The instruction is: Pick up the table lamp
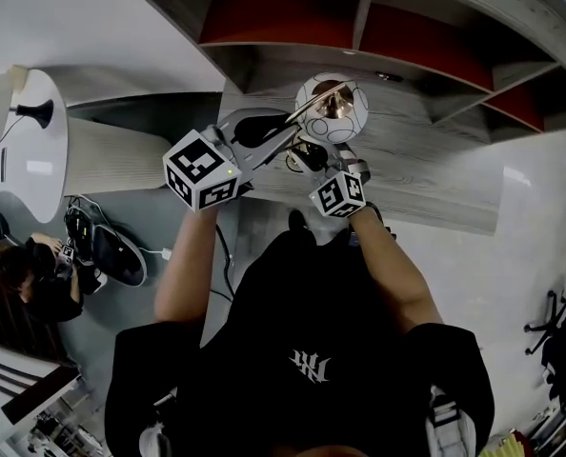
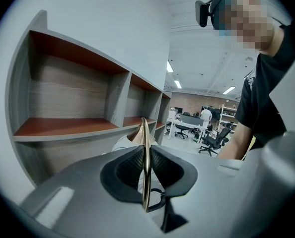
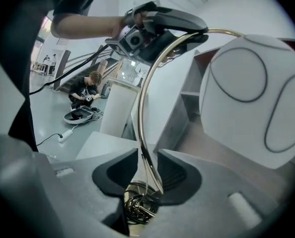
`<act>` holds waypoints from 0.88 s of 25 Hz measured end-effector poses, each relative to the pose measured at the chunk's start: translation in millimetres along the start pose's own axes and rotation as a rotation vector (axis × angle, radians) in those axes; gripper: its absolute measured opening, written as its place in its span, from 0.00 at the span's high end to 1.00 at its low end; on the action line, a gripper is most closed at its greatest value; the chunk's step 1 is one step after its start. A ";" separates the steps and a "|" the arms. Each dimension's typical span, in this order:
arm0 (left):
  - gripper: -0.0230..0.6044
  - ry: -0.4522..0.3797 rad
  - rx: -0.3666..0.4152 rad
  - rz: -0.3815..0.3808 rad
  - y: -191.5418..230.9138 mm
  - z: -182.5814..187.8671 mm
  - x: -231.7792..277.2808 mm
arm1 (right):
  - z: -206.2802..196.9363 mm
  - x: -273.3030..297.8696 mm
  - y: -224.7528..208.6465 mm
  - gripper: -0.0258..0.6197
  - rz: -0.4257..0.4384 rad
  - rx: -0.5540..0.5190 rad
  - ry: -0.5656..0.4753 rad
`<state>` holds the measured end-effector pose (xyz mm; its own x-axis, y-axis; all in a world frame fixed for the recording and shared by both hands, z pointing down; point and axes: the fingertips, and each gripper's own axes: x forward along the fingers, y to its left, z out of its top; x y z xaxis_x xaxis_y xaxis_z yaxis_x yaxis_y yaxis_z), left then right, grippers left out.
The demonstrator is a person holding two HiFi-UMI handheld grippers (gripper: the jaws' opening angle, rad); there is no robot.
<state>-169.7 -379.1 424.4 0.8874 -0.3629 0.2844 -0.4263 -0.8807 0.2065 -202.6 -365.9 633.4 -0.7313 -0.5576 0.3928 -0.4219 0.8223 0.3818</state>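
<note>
Two grips, one curved brass stem (image 3: 140, 100): your left gripper (image 2: 146, 155) pinches its upper arc, your right gripper (image 3: 147, 157) stands spread around its lower run, so close the right before lifting the white-globed table lamp (image 1: 332, 108) straight off the grey wood-grain shelf ledge (image 1: 426, 160).

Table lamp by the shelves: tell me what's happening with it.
A person works a gripper in each hand on the table lamp with the white globe shade. The left gripper pinches its thin brass arc high up; the right gripper straddles that arc near the base, jaws not yet pressing.
</note>
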 end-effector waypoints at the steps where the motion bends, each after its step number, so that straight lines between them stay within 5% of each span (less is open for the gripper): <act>1: 0.89 0.002 0.001 0.000 -0.3 0.0 -0.2 | -0.3 1.7 1.7 0.77 -0.002 -0.010 0.004; 22: 0.90 0.002 -0.018 -0.009 -0.3 -0.5 -0.5 | 3.0 8.7 2.8 0.87 -0.056 -0.076 0.015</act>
<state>-170.1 -378.6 424.6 0.8910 -0.3538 0.2846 -0.4210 -0.8784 0.2261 -211.8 -368.1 635.4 -0.6998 -0.6042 0.3811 -0.4196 0.7795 0.4651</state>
